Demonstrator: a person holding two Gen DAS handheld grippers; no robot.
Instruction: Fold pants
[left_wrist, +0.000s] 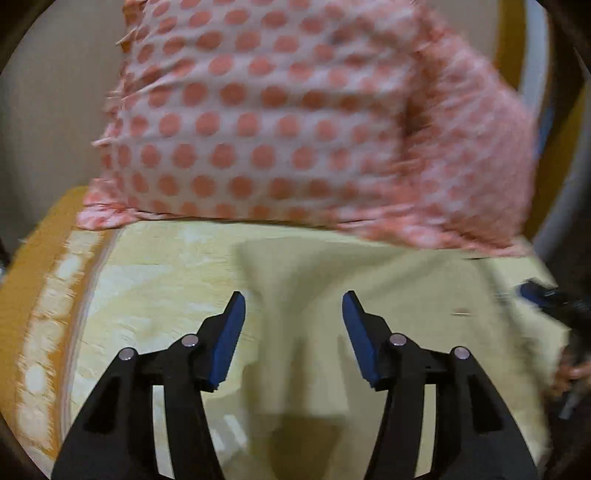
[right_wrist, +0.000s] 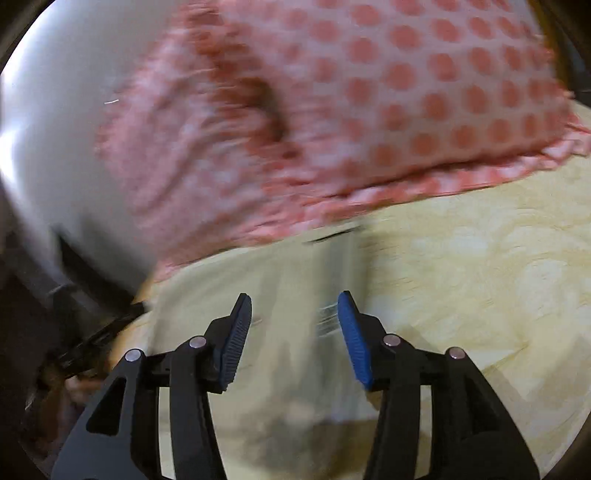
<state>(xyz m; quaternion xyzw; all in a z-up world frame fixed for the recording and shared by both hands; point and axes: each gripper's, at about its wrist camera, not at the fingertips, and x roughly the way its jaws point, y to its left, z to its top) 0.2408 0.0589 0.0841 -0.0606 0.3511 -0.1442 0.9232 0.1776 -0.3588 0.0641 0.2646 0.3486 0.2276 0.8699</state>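
The pale khaki pants (left_wrist: 369, 295) lie flat on a yellow patterned bedspread (left_wrist: 155, 280), folded into a compact shape. My left gripper (left_wrist: 293, 302) is open, its blue pads above the pants' left part, holding nothing. My right gripper (right_wrist: 294, 304) is open above the pants (right_wrist: 288, 295) in the right wrist view, also empty. The right gripper's blue tip (left_wrist: 532, 291) shows at the far right of the left wrist view. Both views are motion-blurred.
A large pillow with a pink and orange polka-dot cover (left_wrist: 280, 118) stands behind the pants, also in the right wrist view (right_wrist: 388, 110). The bedspread (right_wrist: 480, 277) has an orange border (left_wrist: 44, 258) at the left. A pale wall (right_wrist: 55, 129) is behind.
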